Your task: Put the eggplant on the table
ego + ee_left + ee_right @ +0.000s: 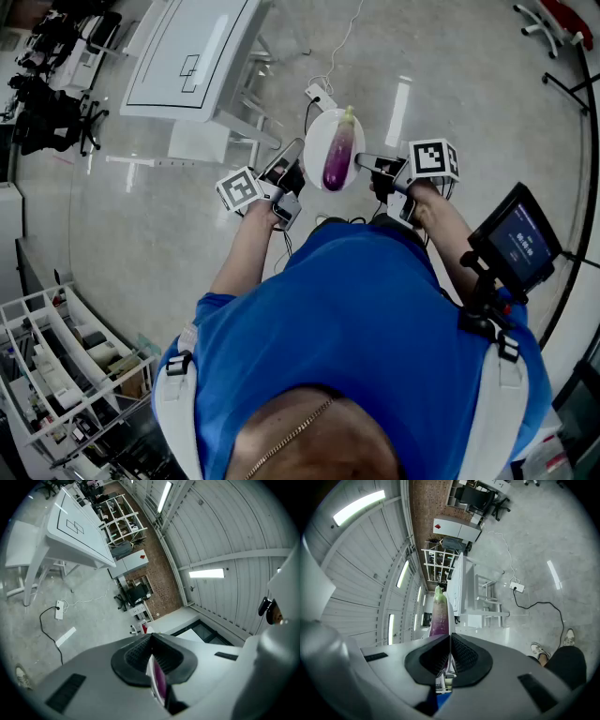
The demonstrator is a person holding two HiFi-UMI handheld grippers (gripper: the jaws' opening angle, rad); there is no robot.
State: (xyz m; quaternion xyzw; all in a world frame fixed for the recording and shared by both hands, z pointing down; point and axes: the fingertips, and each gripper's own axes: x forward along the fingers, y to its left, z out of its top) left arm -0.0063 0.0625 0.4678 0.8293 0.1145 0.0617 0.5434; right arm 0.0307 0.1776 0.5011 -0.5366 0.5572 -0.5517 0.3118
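A long purple eggplant [338, 155] lies on a round white plate [316, 141] held above the floor. The left gripper [298, 161] is clamped on the plate's left rim, and the right gripper [367, 162] on its right rim.

The eggplant [338, 155] has glossy, smooth skin; the white plate [313, 145] looks smooth, perhaps plastic. The floor [450, 84] shines, polished. The left hand-held gripper [151, 657] is matt grey plastic.

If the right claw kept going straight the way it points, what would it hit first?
The plate: the right claw is already shut on its rim. Past that, the eggplant lying on the plate comes next, then probably the left claw on the opposite rim, though depth is unclear.
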